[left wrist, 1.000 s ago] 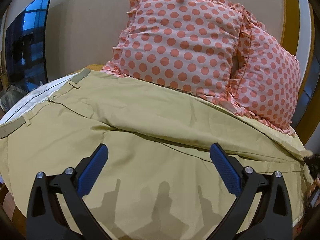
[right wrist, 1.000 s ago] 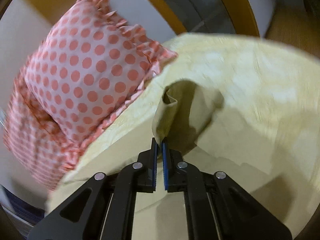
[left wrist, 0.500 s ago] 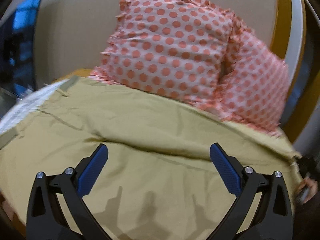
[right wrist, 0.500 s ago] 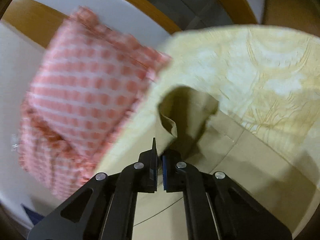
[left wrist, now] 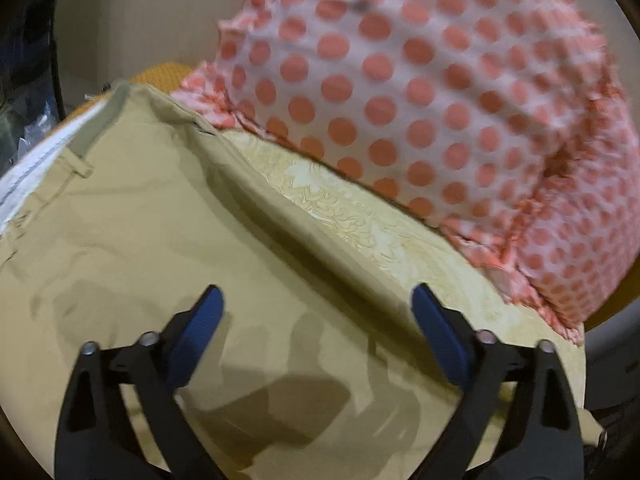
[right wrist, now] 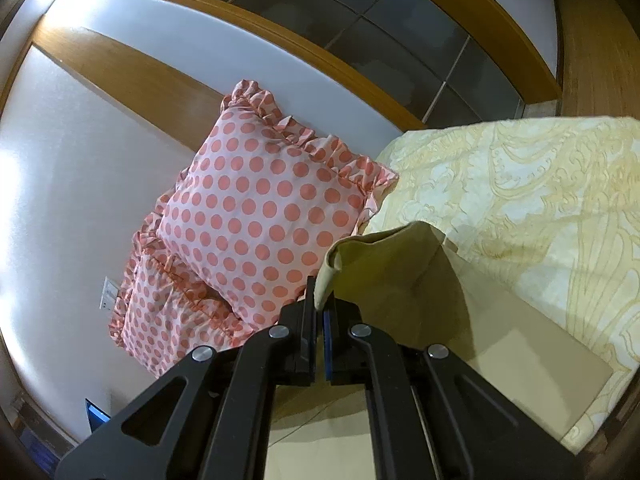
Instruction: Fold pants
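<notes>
One tongs (right wrist: pixel 319 312) pinches pants (right wrist: pixel 384 272) (hem lifted).

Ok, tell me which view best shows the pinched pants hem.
The right wrist view: the right gripper has its jaws shut on the pants hem. The left wrist view shows only the waistband end.

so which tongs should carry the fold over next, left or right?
Right. The right tongs are already shut on the pants hem, lifted off the bed. The left tongs are open, holding nothing.
</notes>
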Available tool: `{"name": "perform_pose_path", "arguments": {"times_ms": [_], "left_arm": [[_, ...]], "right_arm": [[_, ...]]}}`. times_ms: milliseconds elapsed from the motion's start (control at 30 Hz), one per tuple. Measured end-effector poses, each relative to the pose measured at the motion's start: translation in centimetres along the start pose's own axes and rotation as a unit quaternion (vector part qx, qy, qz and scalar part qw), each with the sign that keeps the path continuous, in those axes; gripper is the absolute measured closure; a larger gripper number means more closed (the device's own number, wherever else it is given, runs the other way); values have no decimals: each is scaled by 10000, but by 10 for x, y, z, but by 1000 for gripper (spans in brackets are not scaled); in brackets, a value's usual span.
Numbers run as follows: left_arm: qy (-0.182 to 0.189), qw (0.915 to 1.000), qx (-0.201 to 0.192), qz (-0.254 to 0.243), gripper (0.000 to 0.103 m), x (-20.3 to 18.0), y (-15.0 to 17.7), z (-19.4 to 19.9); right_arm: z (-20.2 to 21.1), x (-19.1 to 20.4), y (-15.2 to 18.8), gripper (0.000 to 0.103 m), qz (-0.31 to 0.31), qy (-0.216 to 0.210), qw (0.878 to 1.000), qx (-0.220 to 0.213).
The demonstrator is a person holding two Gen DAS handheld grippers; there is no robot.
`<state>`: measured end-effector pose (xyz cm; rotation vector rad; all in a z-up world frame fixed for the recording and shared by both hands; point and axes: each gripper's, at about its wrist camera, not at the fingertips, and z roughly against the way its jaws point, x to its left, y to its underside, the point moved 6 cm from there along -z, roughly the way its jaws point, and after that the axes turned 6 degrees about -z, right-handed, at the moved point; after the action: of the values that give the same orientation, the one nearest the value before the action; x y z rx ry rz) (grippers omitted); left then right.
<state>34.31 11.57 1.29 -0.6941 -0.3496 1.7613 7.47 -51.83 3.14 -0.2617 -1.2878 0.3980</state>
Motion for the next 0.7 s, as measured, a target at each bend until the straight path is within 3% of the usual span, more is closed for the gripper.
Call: {"name": "perform_pose_path", "arguments": {"times_ms": [33,67,100,133,167,200,333,433,500,600,700], "left_arm": [[2,9999,142,15,33,-1,-4,-12],[59,9997,252,27,65,-2,-6,-21],[272,9989,381,29,86,-3,-8,-31],[418,9981,425,125,99,-1,-9,-33],[522,9974,364,336,99,3,-8,-29],[730,9957,58,569,99,10,-3,-8],[739,9942,-777,48,97,12,38,81],[522,9912,-1198,-223,92,24,105,142],[287,9919,-1201,-289,91,38,154,160],[55,9948,-995,-187,93,59,202,162],[112,9958,-909,56,97,69,224,160]], "right_arm": [[-1,-1,1,101,6,23,10000,12],[-2,0,2,101,14,41,10000,17],[-2,-2,3,101,9,49,10000,42],[-2,-2,4,101,-6,44,10000,71],[-1,-3,5,101,-20,51,9999,97],[1,-5,5,101,-6,62,9999,99],[19,-12,0,101,91,161,9998,-61],[33,-29,2,101,210,478,9986,-120],[35,-45,6,101,99,659,9978,-36],[35,-73,14,101,-157,938,9954,140],[42,-83,17,101,-215,984,9948,136]]}}
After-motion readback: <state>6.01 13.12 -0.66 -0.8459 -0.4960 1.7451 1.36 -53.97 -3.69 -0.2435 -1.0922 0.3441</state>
